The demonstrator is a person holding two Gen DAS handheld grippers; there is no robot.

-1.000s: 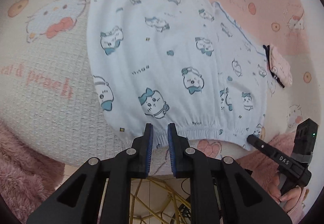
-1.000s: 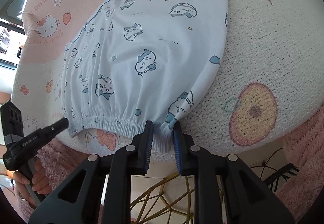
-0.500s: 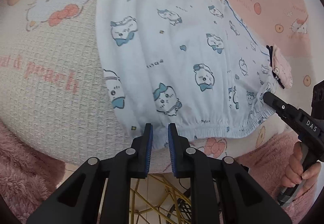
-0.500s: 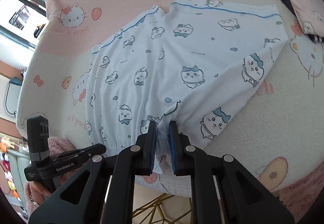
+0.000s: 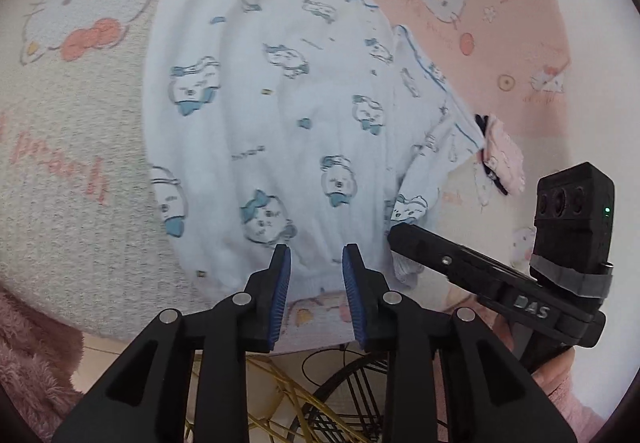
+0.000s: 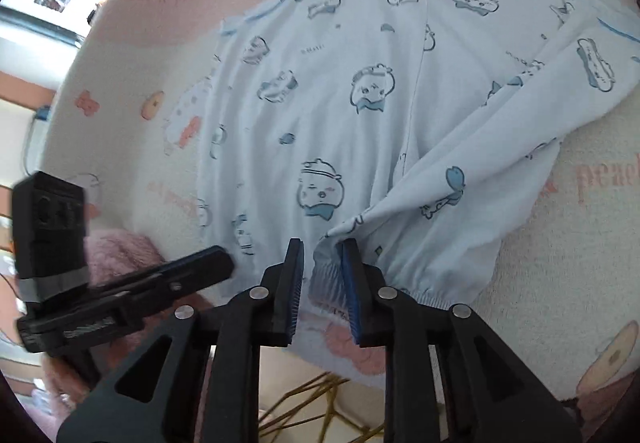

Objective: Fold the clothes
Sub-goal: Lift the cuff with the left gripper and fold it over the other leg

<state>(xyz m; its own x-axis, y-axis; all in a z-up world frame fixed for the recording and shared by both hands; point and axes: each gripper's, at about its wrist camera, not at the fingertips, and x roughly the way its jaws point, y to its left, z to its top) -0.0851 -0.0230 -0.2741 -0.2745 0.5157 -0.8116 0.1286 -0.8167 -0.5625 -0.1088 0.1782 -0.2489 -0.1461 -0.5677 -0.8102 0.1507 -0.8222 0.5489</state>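
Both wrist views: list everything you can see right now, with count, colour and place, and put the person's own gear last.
Shorts: one, pale blue with cartoon print, spread on the blanket, right side folded over the middle.
Blanket: one, cream and pink with cat print, under the shorts.
Small pouch: one, pink with dark trim, beyond the shorts' right edge.
Fluffy fabric: pink, at the near left edge.
Wire frame: yellow and black, below the edge.
Left gripper: black, blue pads, jaws opening, waistband between them.
Right gripper: black, blue pads, jaws opening, waistband bunched between them.
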